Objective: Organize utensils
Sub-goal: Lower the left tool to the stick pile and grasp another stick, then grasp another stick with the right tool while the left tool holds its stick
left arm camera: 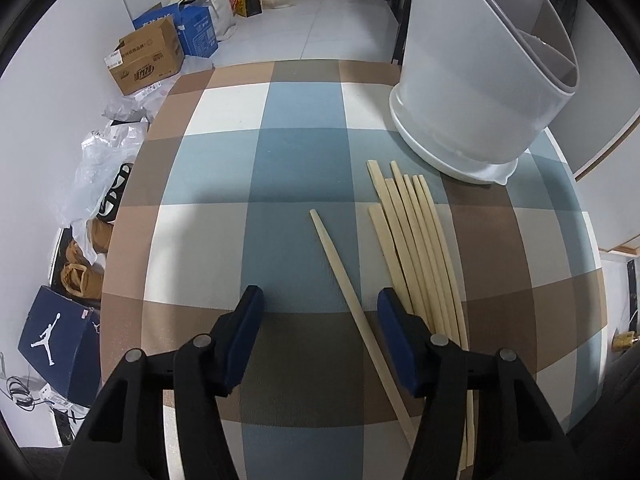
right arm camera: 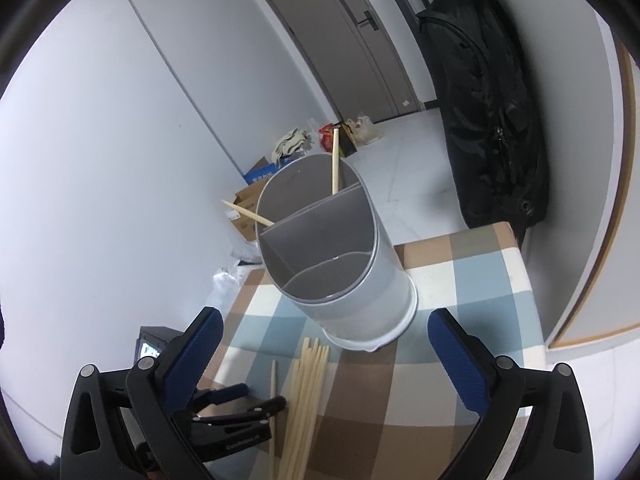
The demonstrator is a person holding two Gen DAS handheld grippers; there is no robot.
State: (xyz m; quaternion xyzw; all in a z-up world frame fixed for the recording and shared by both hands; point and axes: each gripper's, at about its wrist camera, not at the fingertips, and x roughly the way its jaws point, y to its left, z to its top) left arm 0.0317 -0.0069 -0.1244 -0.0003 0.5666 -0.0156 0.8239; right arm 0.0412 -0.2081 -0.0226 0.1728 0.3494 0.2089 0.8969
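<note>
A single pale wooden chopstick (left arm camera: 340,276) lies slantwise on the checked tablecloth, between the fingers of my left gripper (left arm camera: 320,306). The gripper is open, and the stick runs close to its right pad (left arm camera: 394,320) while the left pad stands well clear. Several more chopsticks (left arm camera: 416,248) lie bundled just to the right. Beyond them stands the white utensil holder (left arm camera: 476,92) with grey dividers. My right gripper (right arm camera: 326,316) hovers open and empty before the holder (right arm camera: 360,280), where two chopsticks (right arm camera: 335,160) lean in the rear compartment. The left gripper (right arm camera: 260,396) shows below, beside the bundle (right arm camera: 308,380).
The checked table (left arm camera: 248,168) ends at the left, with cardboard boxes (left arm camera: 148,60), plastic bags and a shoe box (left arm camera: 60,340) on the floor beyond. A black bag (right arm camera: 480,100) hangs by the wall right of the table. A closed door (right arm camera: 340,40) is at the back.
</note>
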